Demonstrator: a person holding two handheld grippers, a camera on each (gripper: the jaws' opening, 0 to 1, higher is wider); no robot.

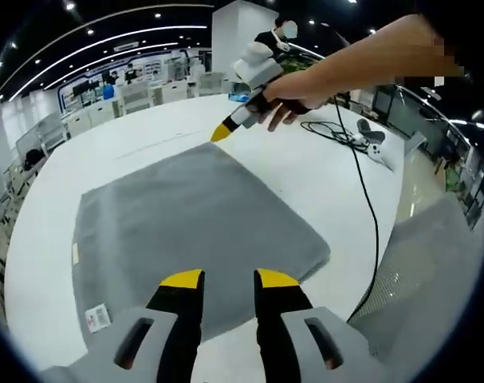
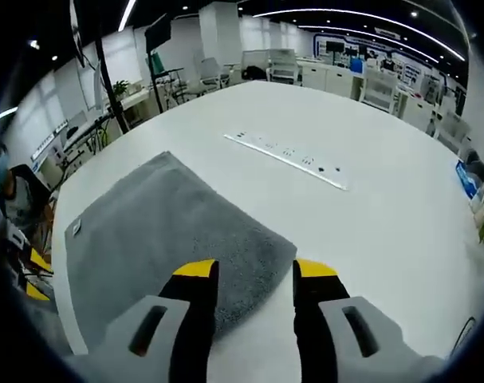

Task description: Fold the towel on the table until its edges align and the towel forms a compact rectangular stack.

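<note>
A grey towel (image 1: 194, 227) lies spread flat on the white table (image 1: 305, 159). My left gripper (image 1: 230, 279) is open over the towel's near edge, nothing between its jaws. A white label (image 1: 98, 317) sits on the towel corner to their left. Across the towel, a hand holds the right gripper (image 1: 223, 132), its yellow tip just above the far corner. In the right gripper view, my right gripper (image 2: 256, 271) stands open, and the towel (image 2: 162, 239) ends in a corner that reaches in between the jaws. The left gripper's yellow fingertips (image 2: 36, 262) peek in at the left edge.
A black cable (image 1: 369, 199) runs across the table right of the towel, down over the edge. A long white power strip (image 2: 293, 157) lies beyond the towel. A grey chair back (image 1: 433, 271) stands beside the table. Desks and chairs fill the room behind.
</note>
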